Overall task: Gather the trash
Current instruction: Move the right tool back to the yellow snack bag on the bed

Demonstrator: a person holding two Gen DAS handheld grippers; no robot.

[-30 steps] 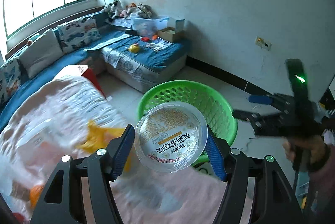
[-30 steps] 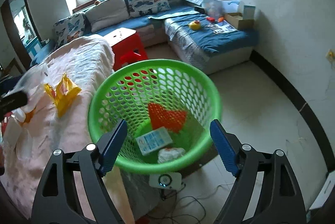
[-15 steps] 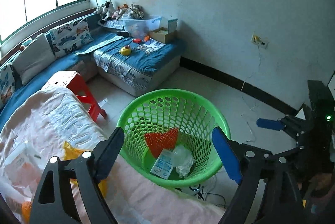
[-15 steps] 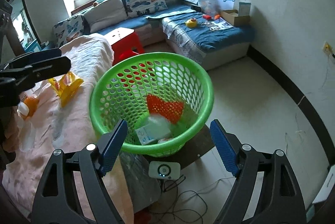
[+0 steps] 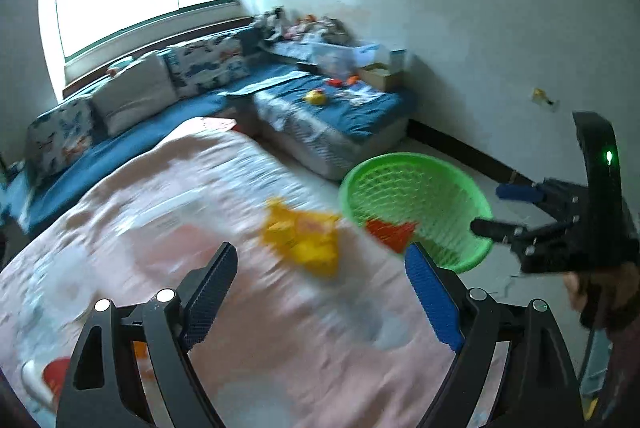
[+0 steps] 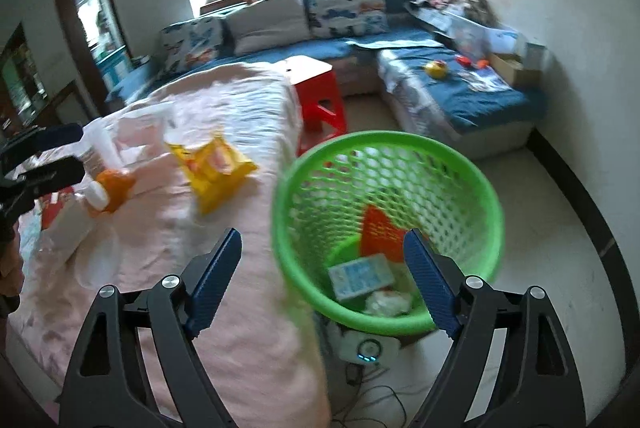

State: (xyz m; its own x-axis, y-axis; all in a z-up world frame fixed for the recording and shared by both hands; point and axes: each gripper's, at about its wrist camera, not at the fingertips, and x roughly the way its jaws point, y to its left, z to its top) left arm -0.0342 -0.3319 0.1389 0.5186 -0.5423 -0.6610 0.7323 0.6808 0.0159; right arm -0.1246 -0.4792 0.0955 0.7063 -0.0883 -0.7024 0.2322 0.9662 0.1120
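Having dropped the tub, left gripper (image 5: 320,292) empty over pink bedspread (image 5: 248,187).

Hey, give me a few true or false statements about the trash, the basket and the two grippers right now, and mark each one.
1. The left gripper is empty. True.
2. The yellow wrapper is in the green basket. False: it lies on the pink bedspread.
3. The basket is empty. False: a blue-and-white packet and crumpled white trash lie in it.
4. The right gripper holds nothing. True.
5. The red stool stands on the bed. False: it stands on the floor beside the bed.
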